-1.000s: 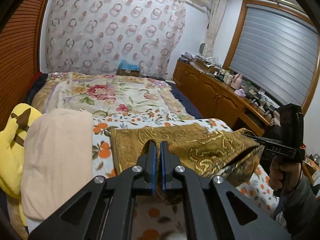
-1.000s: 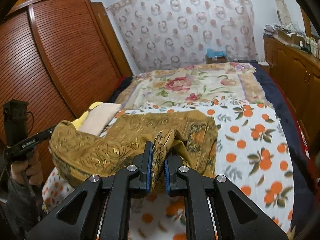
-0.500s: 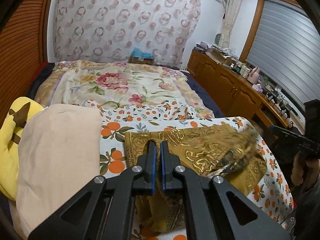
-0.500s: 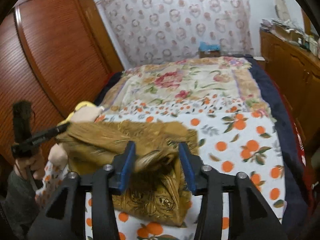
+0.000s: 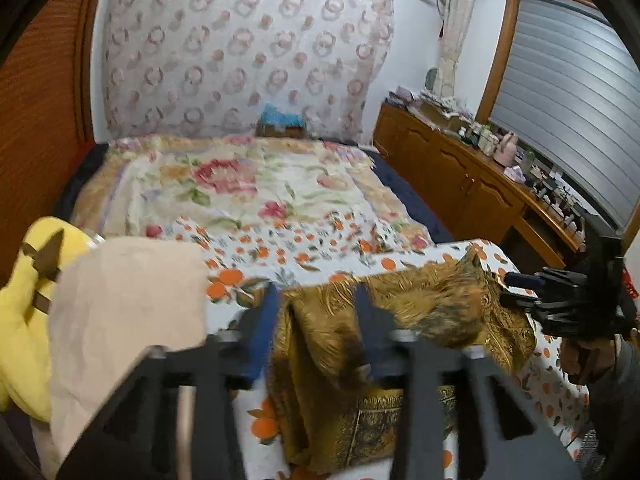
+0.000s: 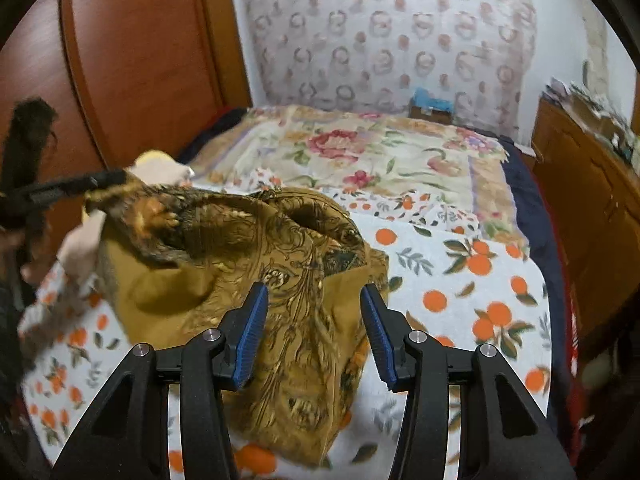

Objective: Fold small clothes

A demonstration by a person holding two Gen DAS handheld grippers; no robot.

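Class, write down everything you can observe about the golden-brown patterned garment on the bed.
The golden-brown patterned garment looks like thin woven cloth with darker scroll motifs and a bordered hem. It lies loosely bunched, partly doubled over, on the orange-print sheet, not yet a neat fold. Both grippers are open: the right gripper straddles its near edge, and the left gripper straddles its other side. Motion blur hides whether the pads touch it.

Right hand-held gripper (image 6: 314, 328) spread wide above gold garment (image 6: 256, 280) (rumpled, on bed (image 6: 480, 280)).

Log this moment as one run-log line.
step: fold release | left gripper: open | right gripper: open | gold cloth: bunched on orange-print sheet
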